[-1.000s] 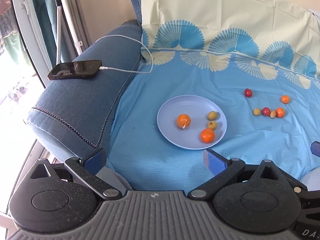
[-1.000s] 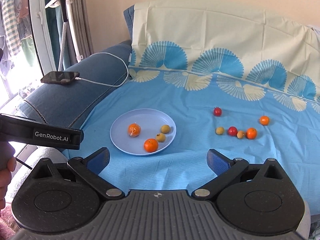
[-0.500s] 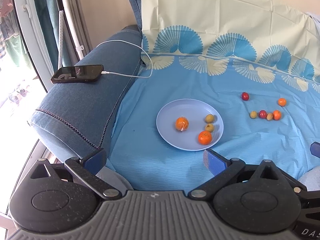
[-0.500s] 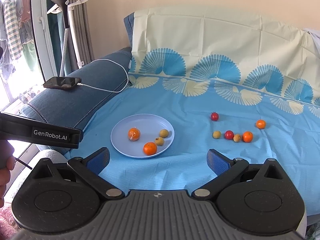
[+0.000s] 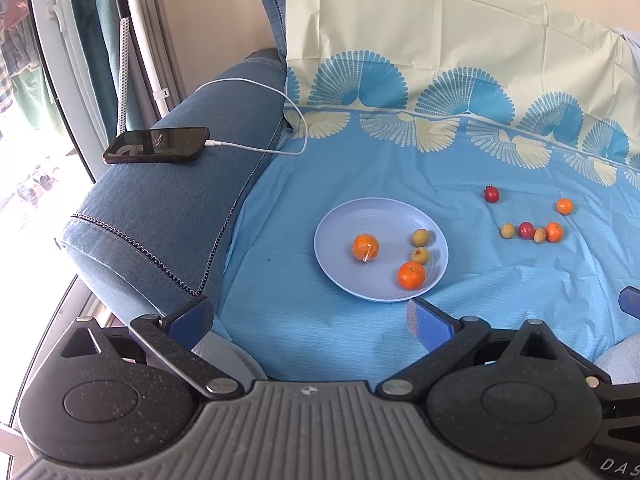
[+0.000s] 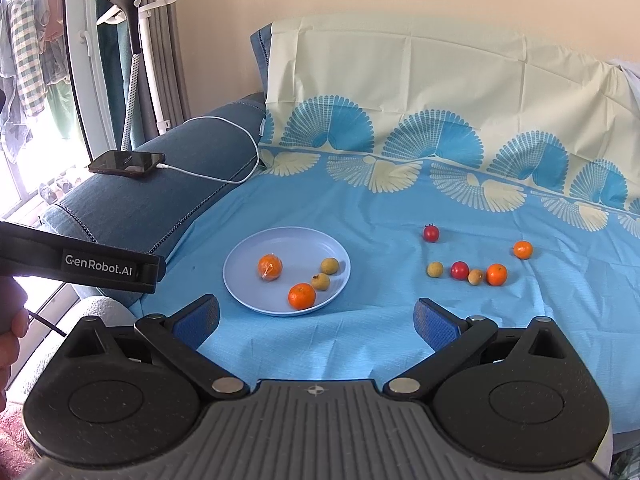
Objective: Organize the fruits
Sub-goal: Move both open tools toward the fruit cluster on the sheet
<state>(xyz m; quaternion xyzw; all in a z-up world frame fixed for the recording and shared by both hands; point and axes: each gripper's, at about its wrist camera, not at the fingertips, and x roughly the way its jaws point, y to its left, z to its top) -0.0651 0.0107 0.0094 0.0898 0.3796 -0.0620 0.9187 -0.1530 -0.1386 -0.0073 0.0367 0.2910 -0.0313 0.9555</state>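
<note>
White lettering "GenRobot.AI" stands on the black side of the left gripper (image 6: 80, 264), which juts in at about 9 o'clock of the right wrist view. In the left wrist view, at about 4 o'clock near the bottom corner, the pale letters "DAS" show on a black gripper body (image 5: 616, 464), cut off by the picture's edge. Nothing else can be read.

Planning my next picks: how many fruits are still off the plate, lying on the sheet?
6, none visibly hidden. A red one lies farthest back, an orange one far right, and a row holds a yellowish one, red, tan and orange.
</note>
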